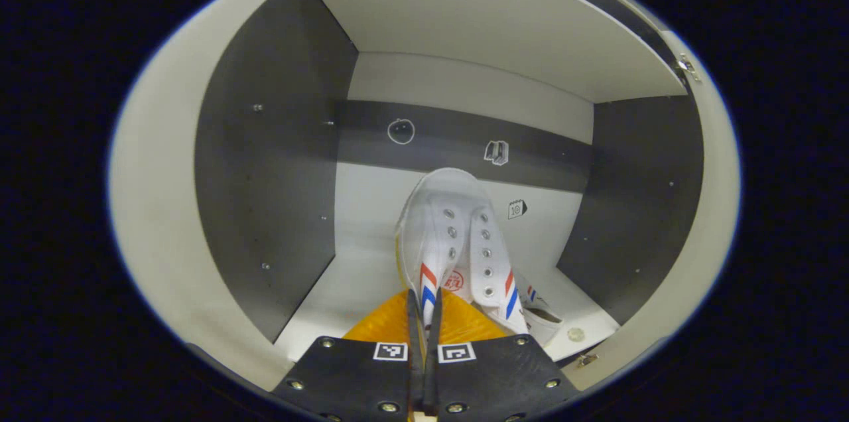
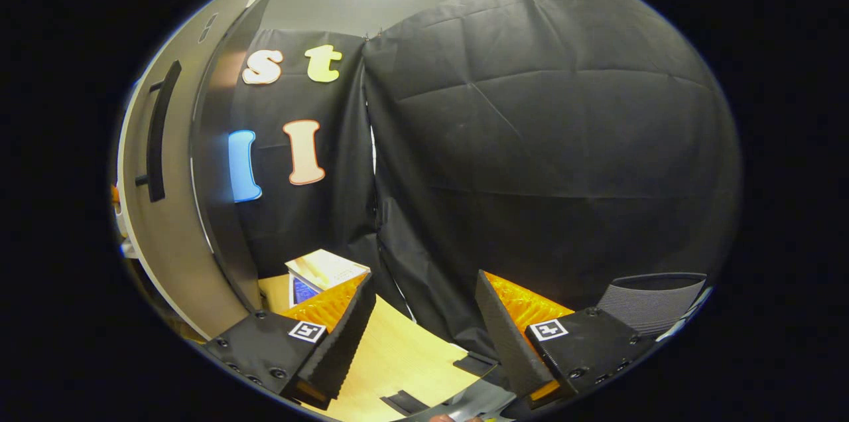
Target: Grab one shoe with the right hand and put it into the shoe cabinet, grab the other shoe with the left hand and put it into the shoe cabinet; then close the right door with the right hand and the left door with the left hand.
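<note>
Shoe cabinet (image 1: 265, 163), white with dark grey side walls, open at the front; landmark for all items below

- Left gripper (image 1: 424, 316): at the cabinet's mouth, its two fingers drawn together on a thin edge at the heel end of a white canvas lace-up shoe with red and blue stripes (image 1: 457, 243)
- That shoe: inside the cabinet, toe towards the back wall, over the white floor panel
- Second white shoe with matching stripes (image 1: 540, 316): on the cabinet floor, just beside the first, towards the right wall, largely hidden behind it
- Right gripper (image 2: 421, 326): outside the cabinet, fingers spread wide with nothing between them, over a pale wooden tabletop (image 2: 391, 355)
- Grey cabinet door with long black bar handle (image 2: 159, 210): standing open, left of the right gripper, seen in the right gripper view
</note>
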`<action>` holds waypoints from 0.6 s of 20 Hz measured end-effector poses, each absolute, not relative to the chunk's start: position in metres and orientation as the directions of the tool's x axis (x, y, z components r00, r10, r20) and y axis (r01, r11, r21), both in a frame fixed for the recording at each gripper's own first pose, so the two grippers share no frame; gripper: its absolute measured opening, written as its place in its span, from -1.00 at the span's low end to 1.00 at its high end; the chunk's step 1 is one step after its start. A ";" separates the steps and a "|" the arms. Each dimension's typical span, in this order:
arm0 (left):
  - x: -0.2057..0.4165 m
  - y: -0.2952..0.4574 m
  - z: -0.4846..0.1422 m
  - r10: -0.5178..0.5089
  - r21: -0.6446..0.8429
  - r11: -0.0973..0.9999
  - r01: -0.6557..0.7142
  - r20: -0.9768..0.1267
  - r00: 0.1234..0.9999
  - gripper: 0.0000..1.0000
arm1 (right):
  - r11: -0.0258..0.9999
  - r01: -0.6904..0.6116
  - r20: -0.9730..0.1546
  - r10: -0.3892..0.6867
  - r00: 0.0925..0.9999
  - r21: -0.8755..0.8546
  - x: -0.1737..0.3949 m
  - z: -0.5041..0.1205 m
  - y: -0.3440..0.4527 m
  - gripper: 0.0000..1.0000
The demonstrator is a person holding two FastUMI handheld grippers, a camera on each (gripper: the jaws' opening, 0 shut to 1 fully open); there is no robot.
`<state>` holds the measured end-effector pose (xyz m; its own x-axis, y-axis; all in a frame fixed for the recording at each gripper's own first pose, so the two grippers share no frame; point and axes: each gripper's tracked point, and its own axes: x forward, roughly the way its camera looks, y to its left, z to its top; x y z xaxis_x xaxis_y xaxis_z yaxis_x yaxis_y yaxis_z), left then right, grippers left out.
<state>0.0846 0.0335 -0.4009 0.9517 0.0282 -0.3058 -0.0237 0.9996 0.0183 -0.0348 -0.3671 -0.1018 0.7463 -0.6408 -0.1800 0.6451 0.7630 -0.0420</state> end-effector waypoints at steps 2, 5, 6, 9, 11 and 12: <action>0.085 0.034 -0.399 0.012 0.025 1.000 -0.004 -0.327 0.945 -0.99 | 0.753 0.657 -0.178 -0.652 0.737 -0.042 -0.042 -0.099 -0.367 0.92; 0.085 0.032 -0.406 -0.020 -0.097 0.995 -0.021 -0.405 0.914 -0.97 | 0.735 0.678 -0.181 -0.671 0.719 -0.035 -0.053 -0.100 -0.369 0.84; 0.084 0.033 -0.410 -0.024 -0.116 0.993 -0.028 -0.426 0.905 -0.99 | 0.729 0.684 -0.182 -0.676 0.714 -0.030 -0.056 -0.100 -0.369 0.84; 0.086 0.030 -0.412 -0.005 -0.082 0.996 -0.040 -0.481 0.876 -1.00 | 0.715 0.698 -0.197 -0.690 0.697 -0.035 -0.064 -0.103 -0.373 0.84; 0.089 0.026 -0.409 -0.013 -0.068 0.997 -0.023 -0.481 0.876 -0.96 | 0.695 0.718 -0.221 -0.706 0.673 -0.032 -0.068 -0.109 -0.379 0.84; 0.091 0.024 -0.411 -0.020 -0.066 0.998 -0.014 -0.481 0.876 -0.97 | 0.691 0.722 -0.234 -0.704 0.670 -0.012 -0.067 -0.110 -0.378 0.84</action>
